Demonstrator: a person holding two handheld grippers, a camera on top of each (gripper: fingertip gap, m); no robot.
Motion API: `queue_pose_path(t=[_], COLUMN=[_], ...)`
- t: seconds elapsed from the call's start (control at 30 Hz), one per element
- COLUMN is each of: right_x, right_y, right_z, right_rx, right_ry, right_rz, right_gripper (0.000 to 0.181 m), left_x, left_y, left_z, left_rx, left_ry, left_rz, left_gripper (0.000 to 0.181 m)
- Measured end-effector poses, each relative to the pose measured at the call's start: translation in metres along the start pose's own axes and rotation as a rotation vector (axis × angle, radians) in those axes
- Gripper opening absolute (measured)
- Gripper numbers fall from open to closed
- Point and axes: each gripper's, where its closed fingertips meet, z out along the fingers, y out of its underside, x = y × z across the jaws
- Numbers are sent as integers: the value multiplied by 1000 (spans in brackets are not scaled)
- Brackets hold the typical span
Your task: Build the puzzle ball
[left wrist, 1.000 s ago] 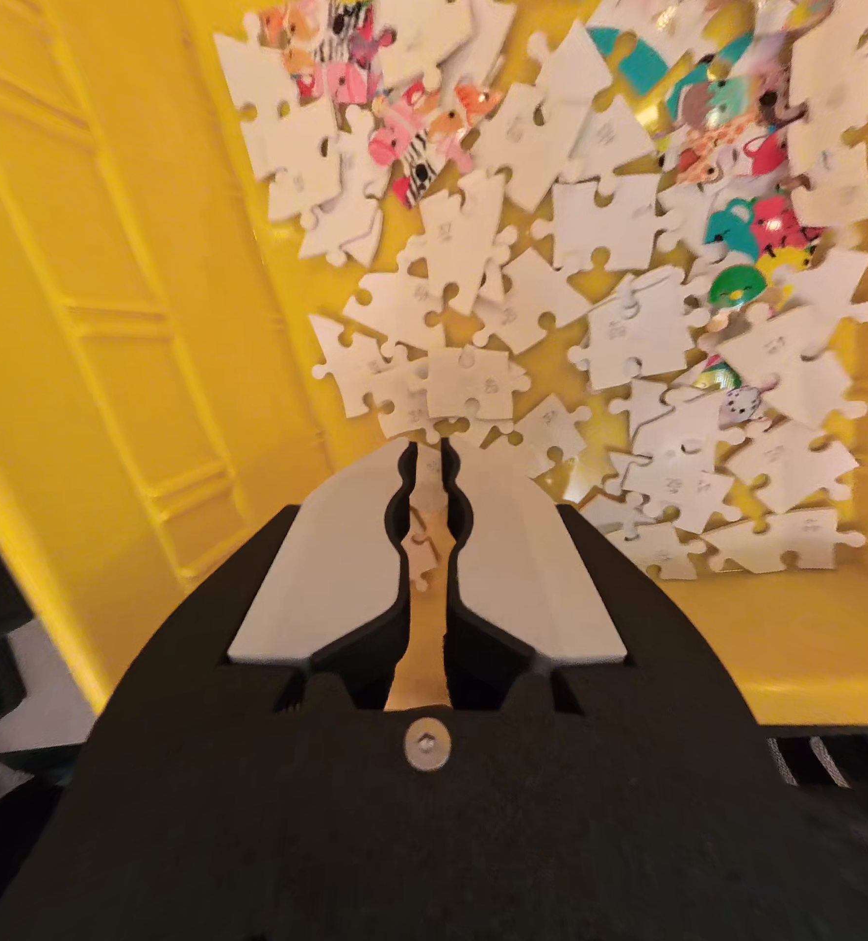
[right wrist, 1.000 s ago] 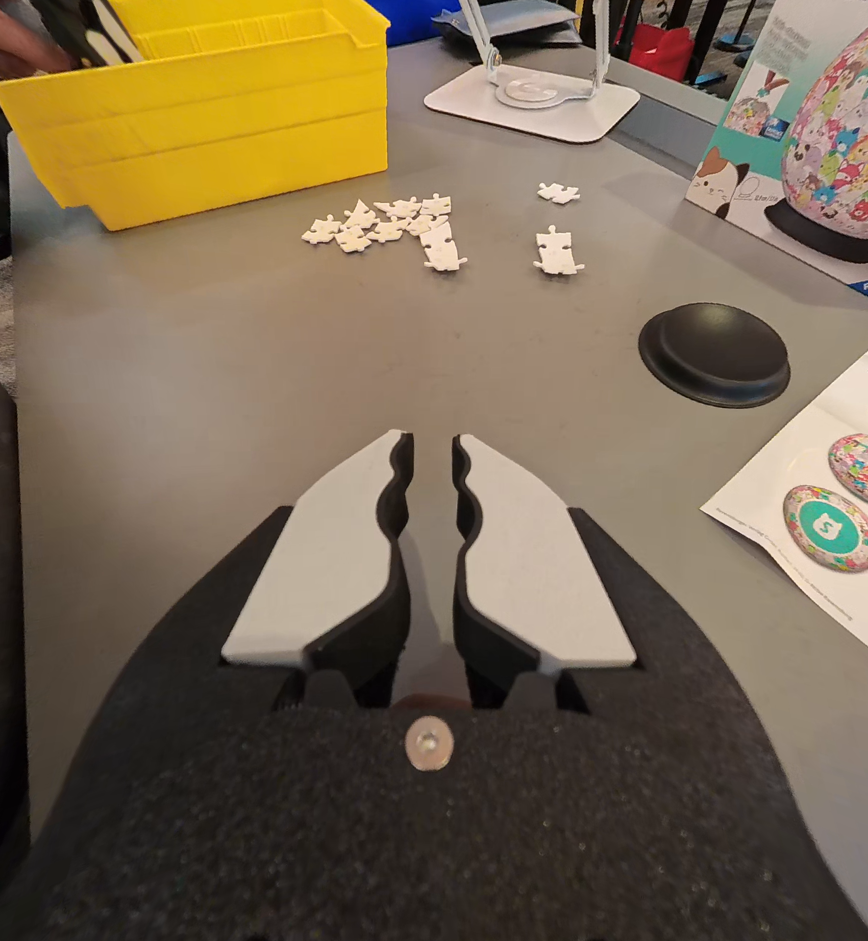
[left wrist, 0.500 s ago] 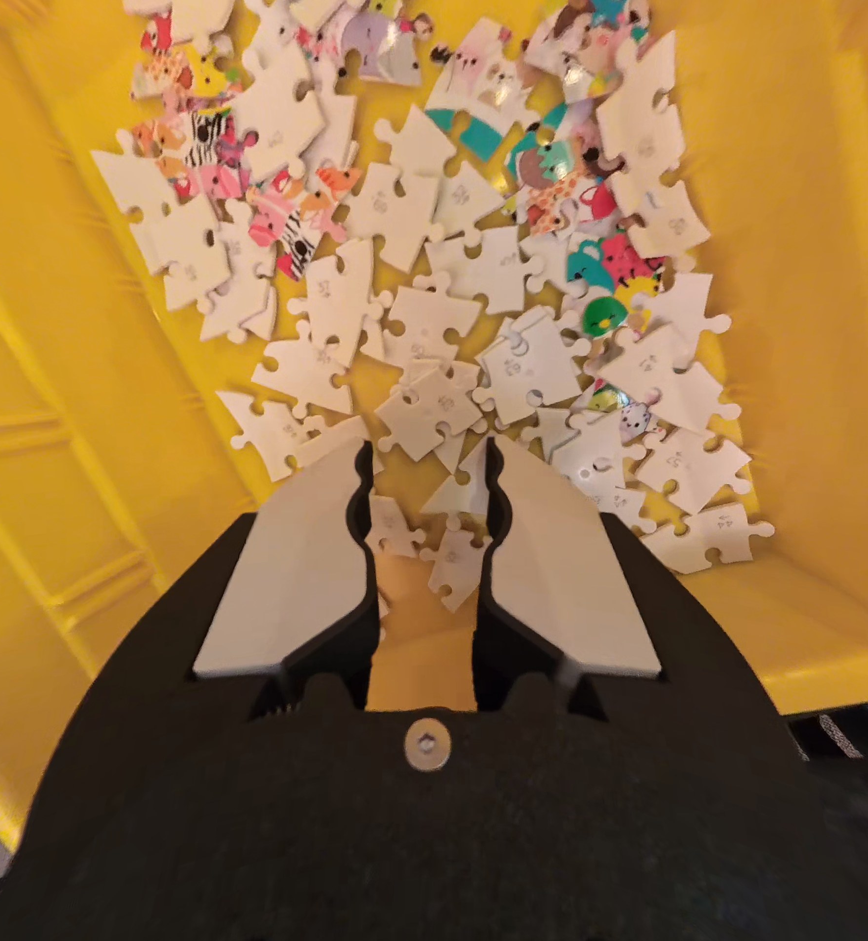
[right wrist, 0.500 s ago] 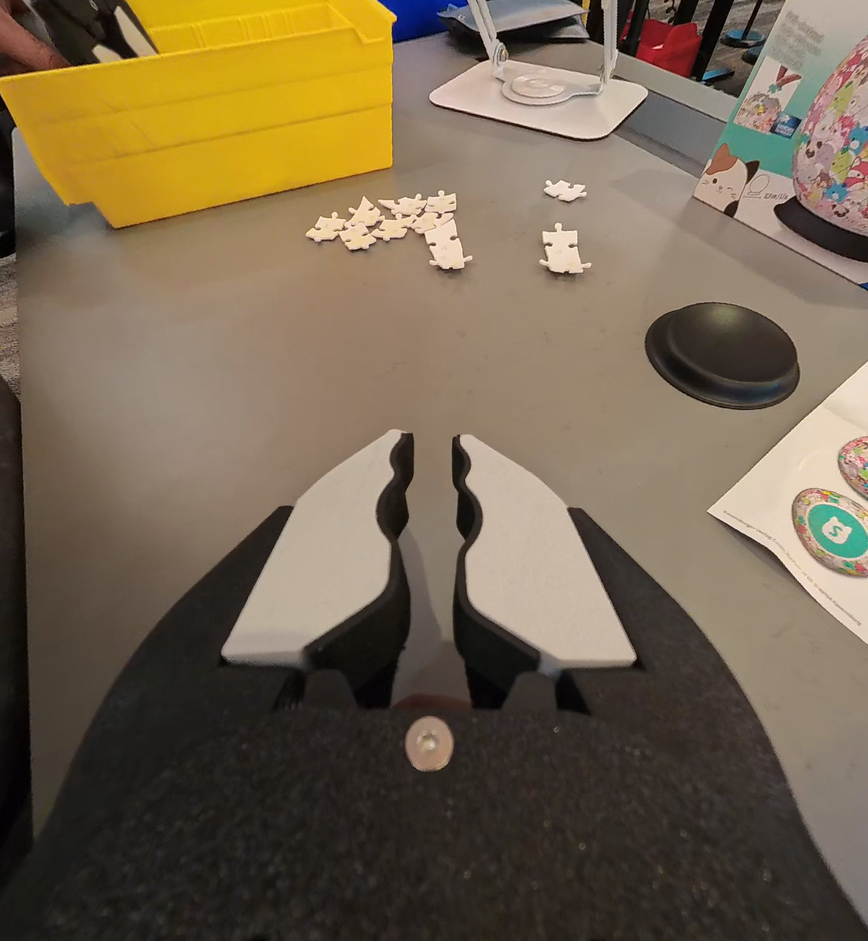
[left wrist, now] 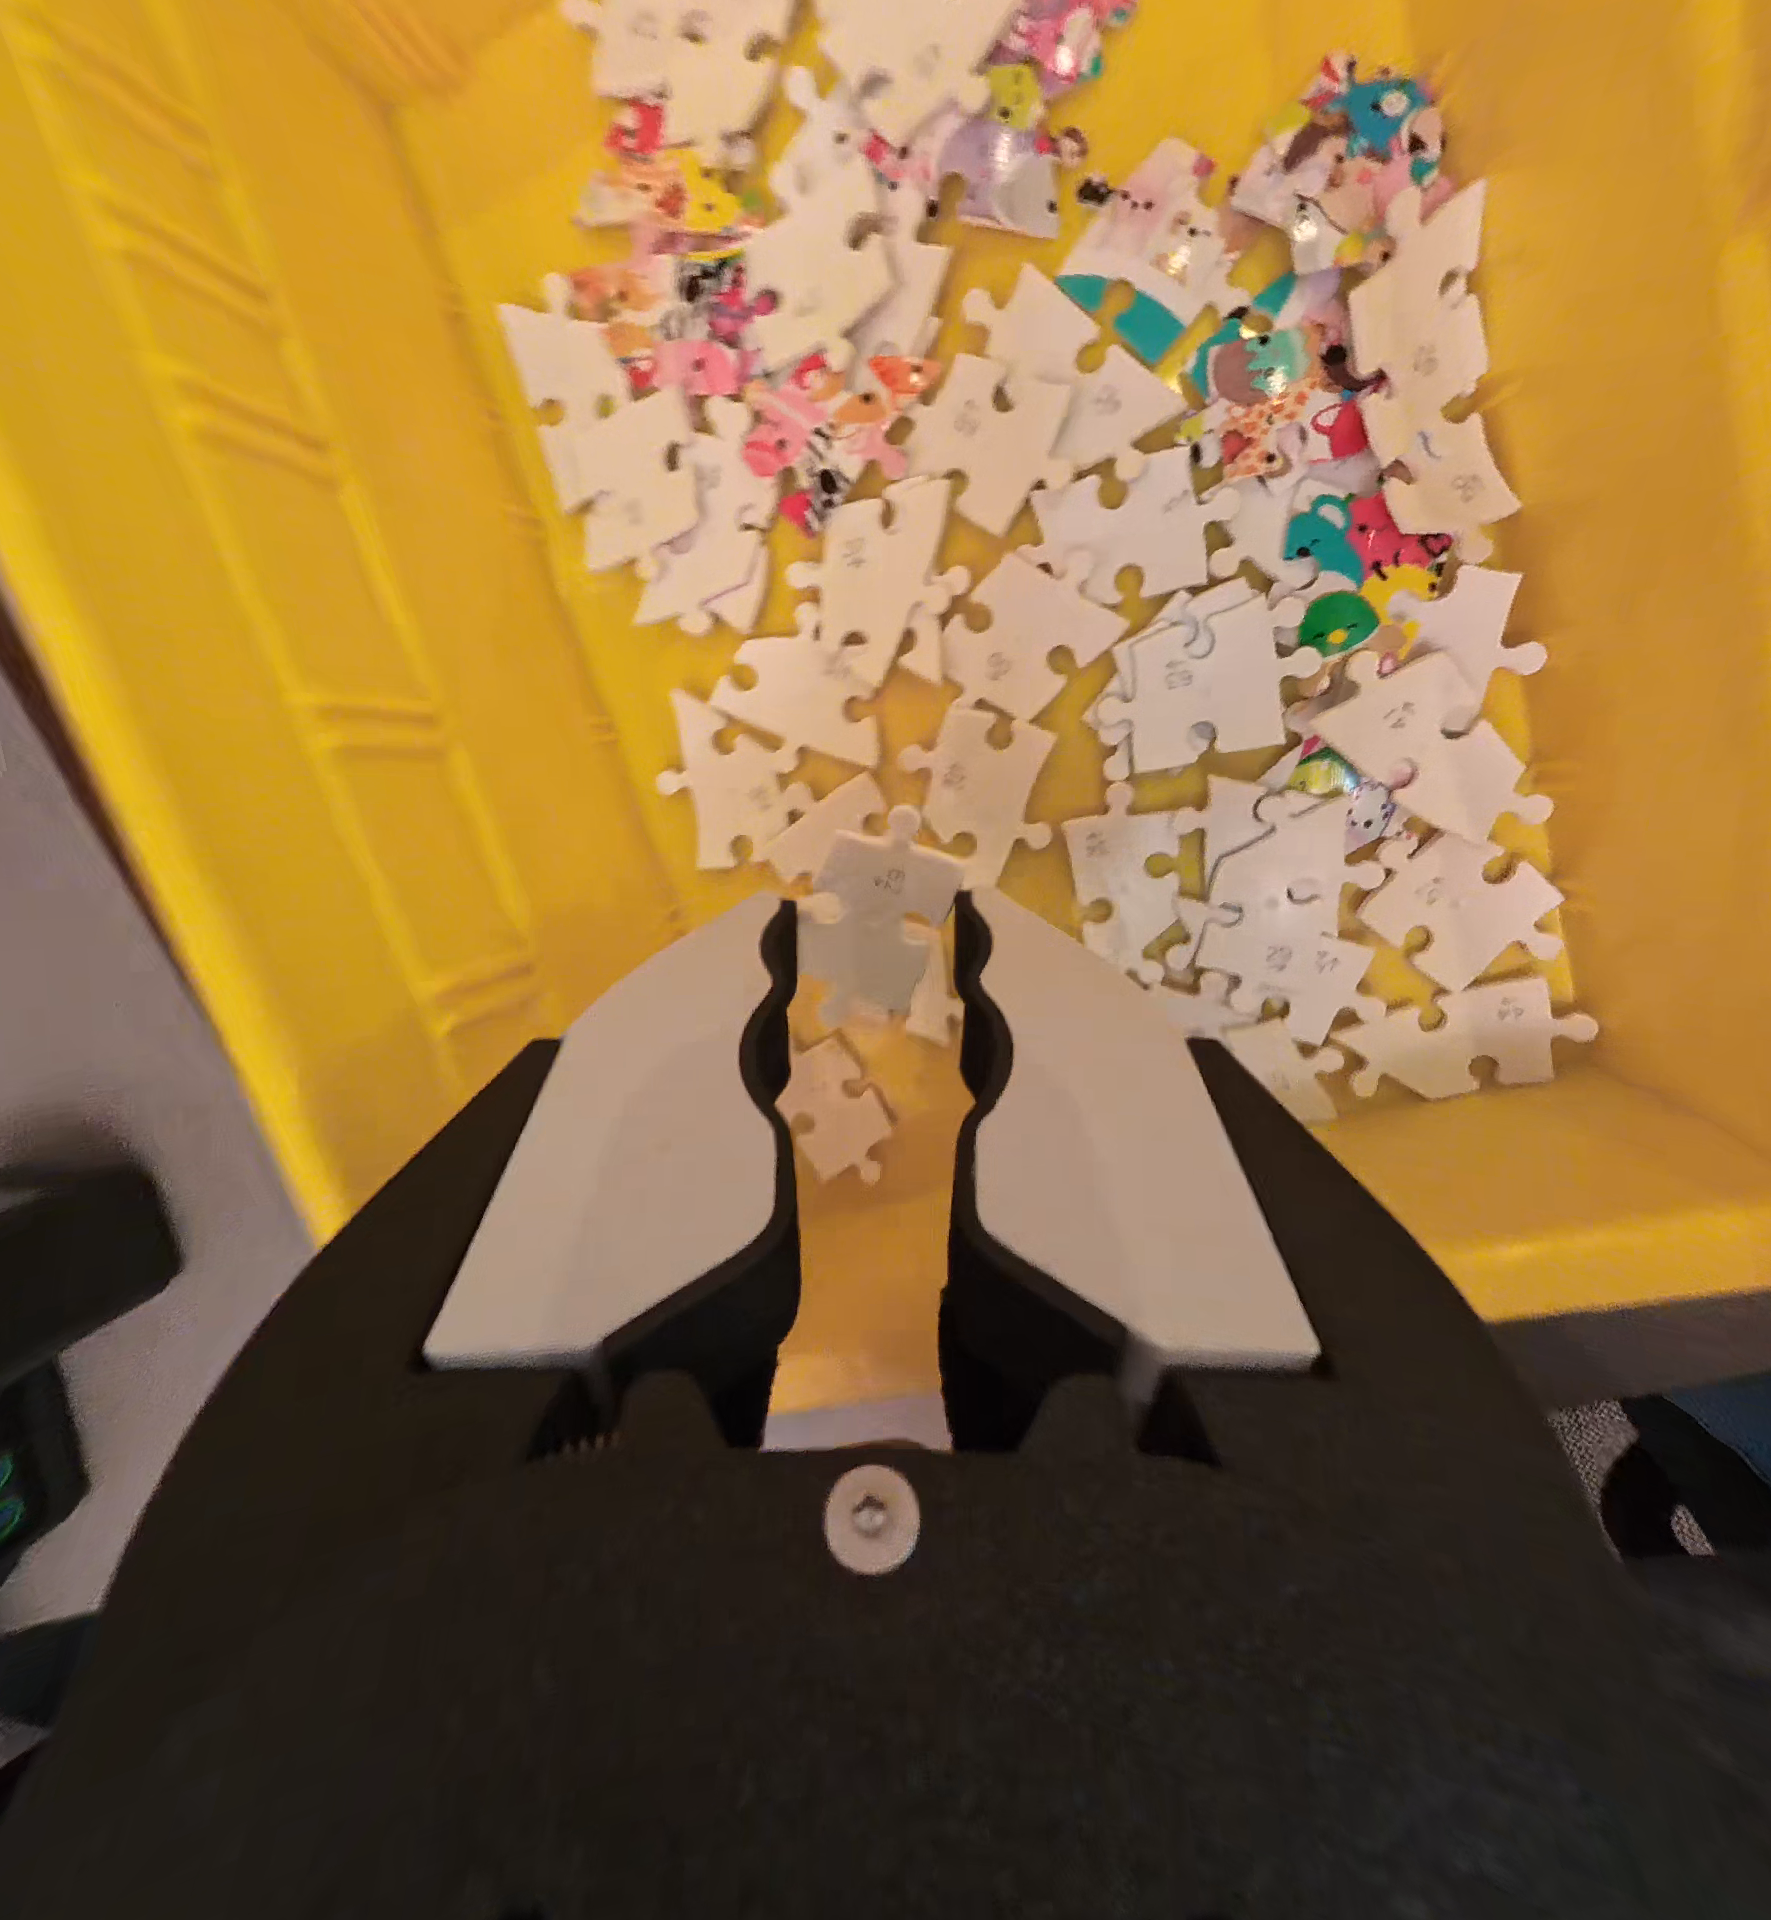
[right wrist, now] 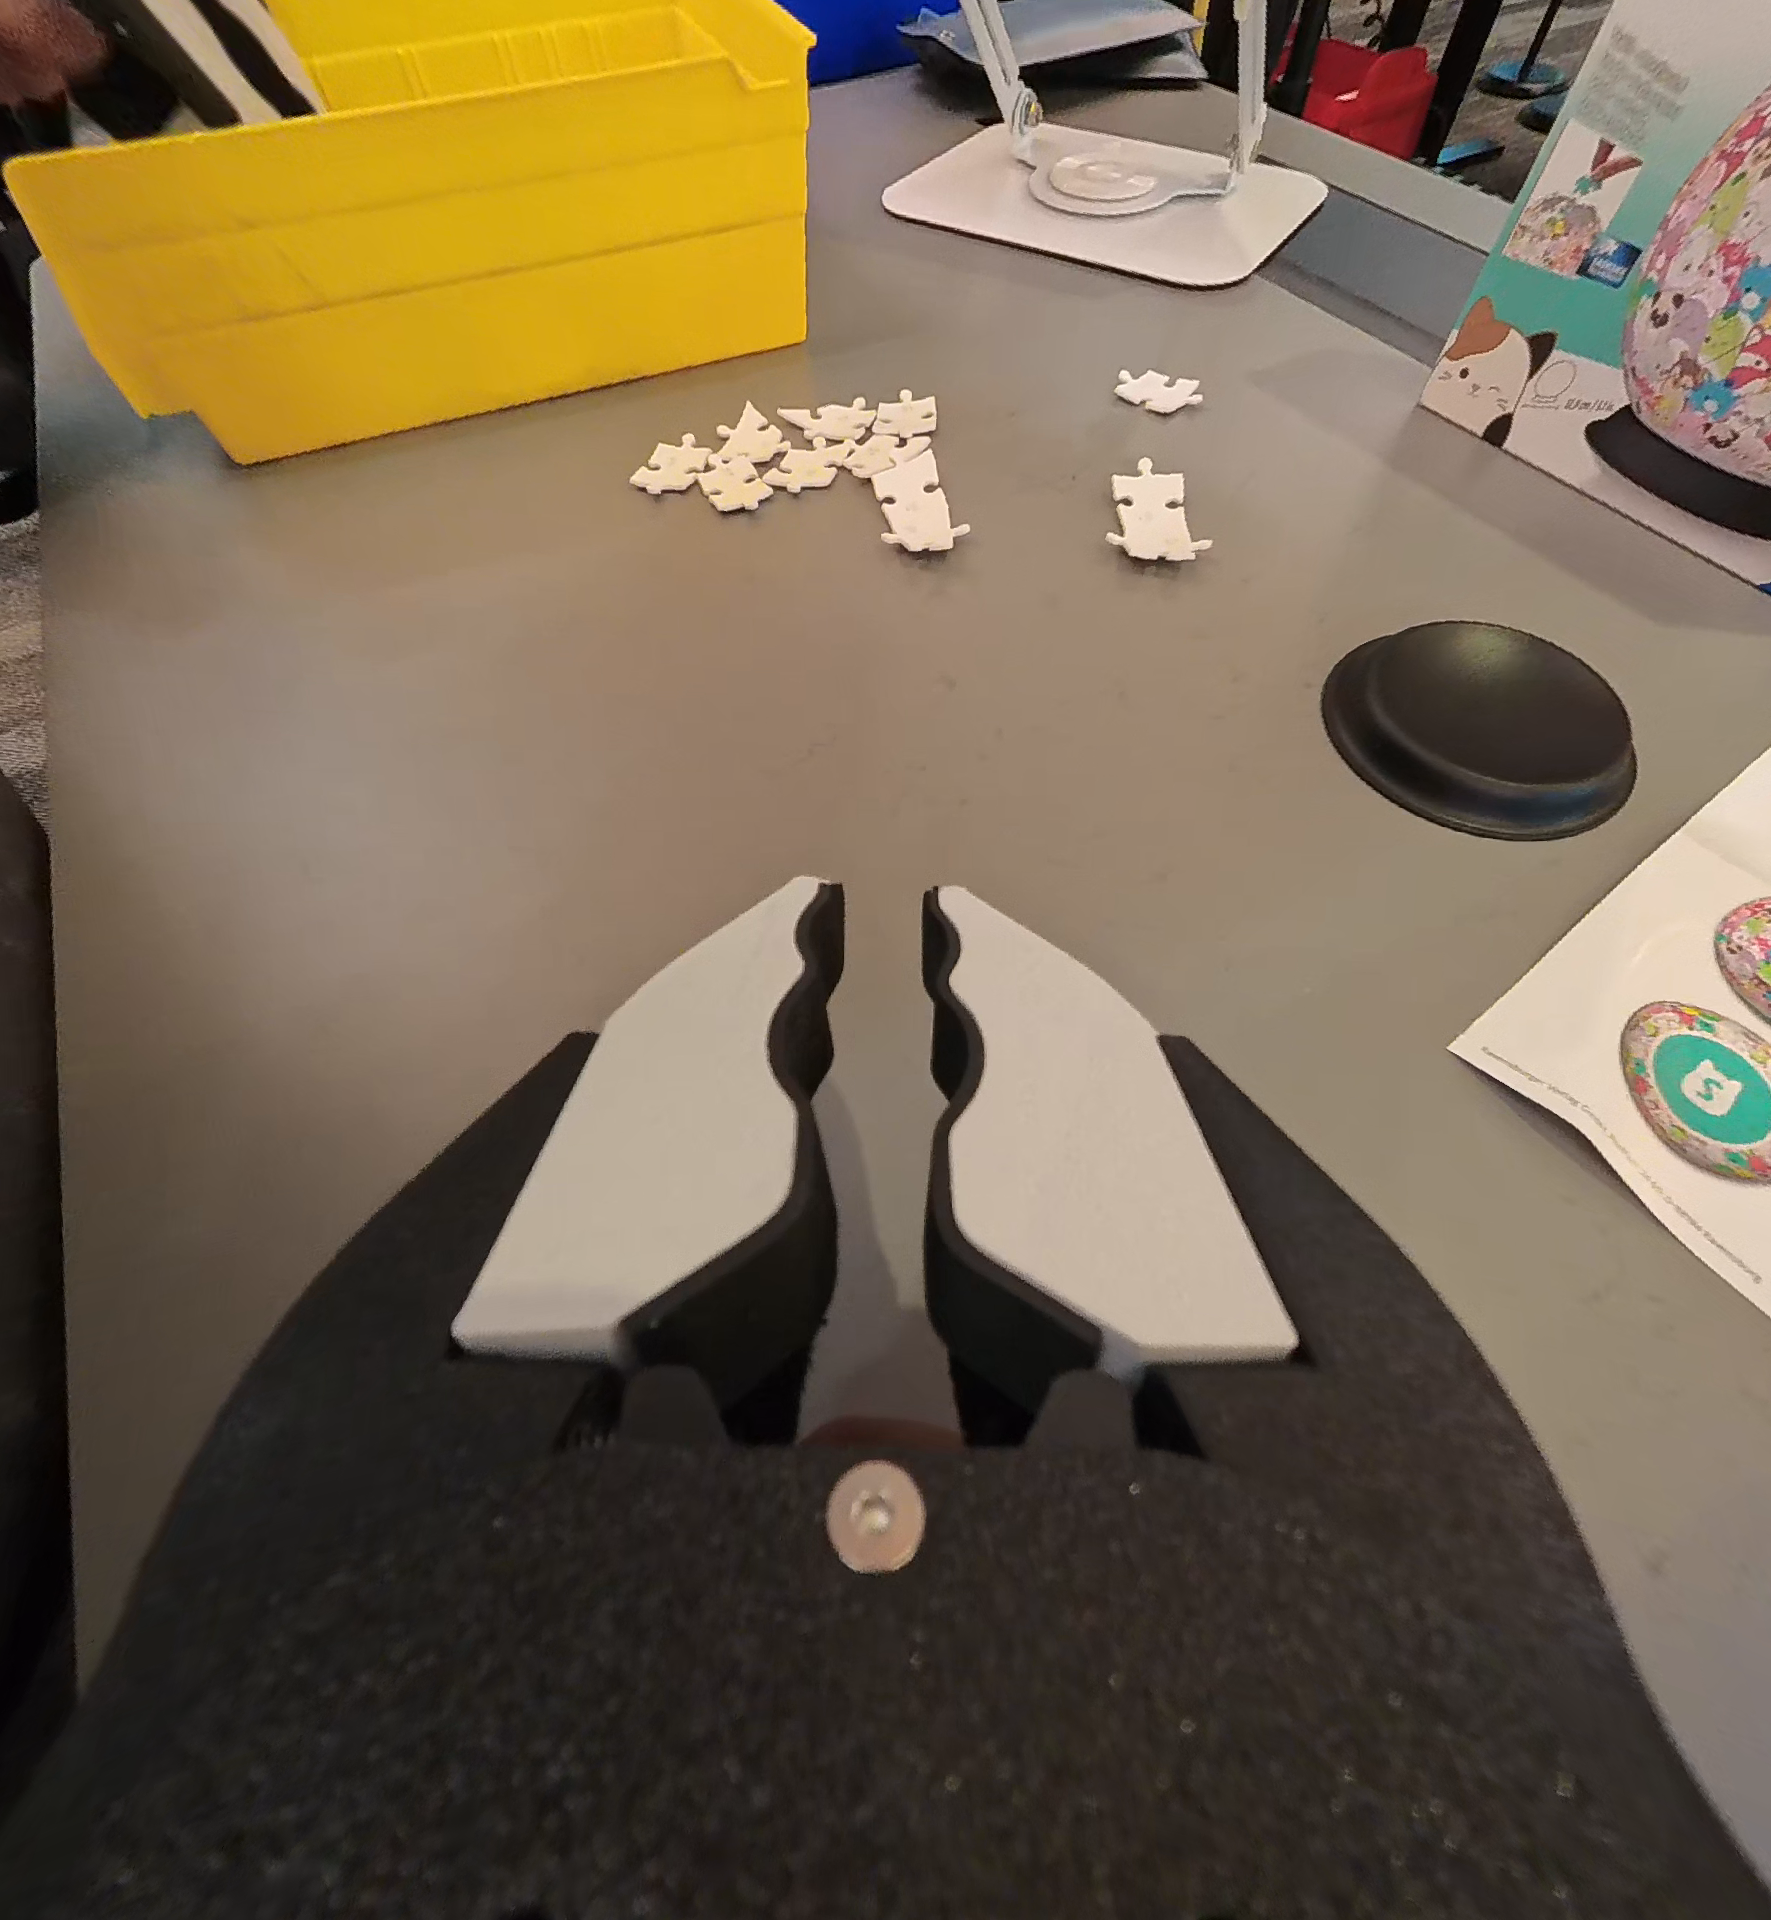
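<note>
In the left wrist view my left gripper (left wrist: pixel 868 920) is shut on a white face-down puzzle piece (left wrist: pixel 876 914) and holds it above the floor of the yellow bin (left wrist: pixel 237 520). Many loose pieces (left wrist: pixel 1120 540), some white and some colourful, lie in the bin beyond it. In the right wrist view my right gripper (right wrist: pixel 883 920) is empty and low over the grey table (right wrist: pixel 445 779), its jaws shut to a narrow gap. Ahead of it lie a cluster of white pieces (right wrist: pixel 808 457), two joined pairs (right wrist: pixel 922 509) (right wrist: pixel 1156 514) and a single piece (right wrist: pixel 1158 390).
The yellow bin (right wrist: pixel 465 260) stands at the table's far left. A black round stand (right wrist: pixel 1478 743) sits to the right, with an instruction sheet (right wrist: pixel 1691 1039) nearer and the puzzle box (right wrist: pixel 1691 260) behind. A white base plate (right wrist: pixel 1109 203) is at the back. Across from one pair of fingers to the other is roughly 50 cm.
My left gripper opened over the pieces in the bin, then shut on one white piece and lifted it. The right gripper has barely moved.
</note>
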Motion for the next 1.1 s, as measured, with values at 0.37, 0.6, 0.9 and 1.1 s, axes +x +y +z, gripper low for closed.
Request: queue_pose_path(t=[0.37, 0.6, 0.9, 1.1], right_x=[-1, -4, -7, -6], right_y=[-2, -5, -7, -6], right_z=[1, 3, 4, 5], right_rx=[7, 21, 24, 16], right_ry=[-8, -25, -28, -25], right_rz=[2, 12, 8, 3], right_gripper=[14, 14, 14, 14], left_x=[3, 33, 60, 46], left_y=[-37, -136, -140, -121], left_z=[7, 34, 78, 63], left_rx=[84, 143, -13, 63], left_ry=[83, 261, 326, 337], left_rz=[1, 164, 197, 206], left_gripper=[28, 28, 28, 48])
